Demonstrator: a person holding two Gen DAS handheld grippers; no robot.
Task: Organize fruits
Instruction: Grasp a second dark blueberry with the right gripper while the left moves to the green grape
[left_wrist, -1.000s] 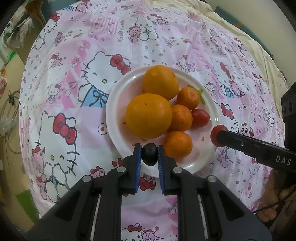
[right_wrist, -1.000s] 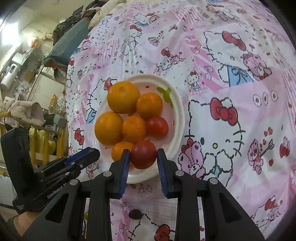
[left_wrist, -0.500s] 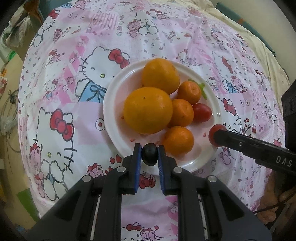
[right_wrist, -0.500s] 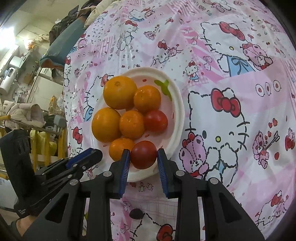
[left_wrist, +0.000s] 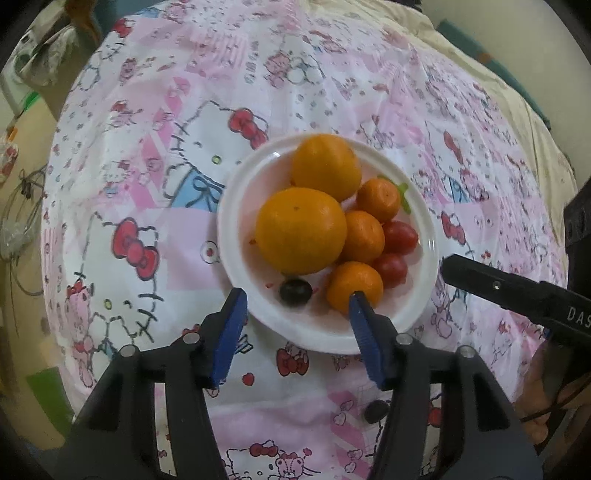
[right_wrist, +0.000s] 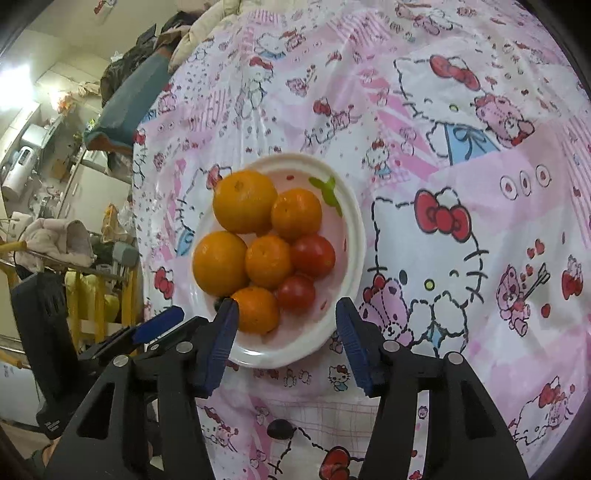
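A white plate on the pink Hello Kitty cloth holds two large oranges, three small mandarins, two red tomatoes and a dark grape. My left gripper is open and empty, just behind the grape at the plate's near rim. My right gripper is open and empty over the plate's near rim, with a tomato lying just ahead of it. Another dark grape lies on the cloth, seen in the left wrist view and in the right wrist view.
The cloth-covered table drops off at its left edge toward the floor. The right gripper's arm reaches in from the right of the plate. Cluttered shelves and furniture stand beyond the table.
Both grippers opened. The left one let go of the dark grape onto the plate. The right one let go of the red tomato onto the plate.
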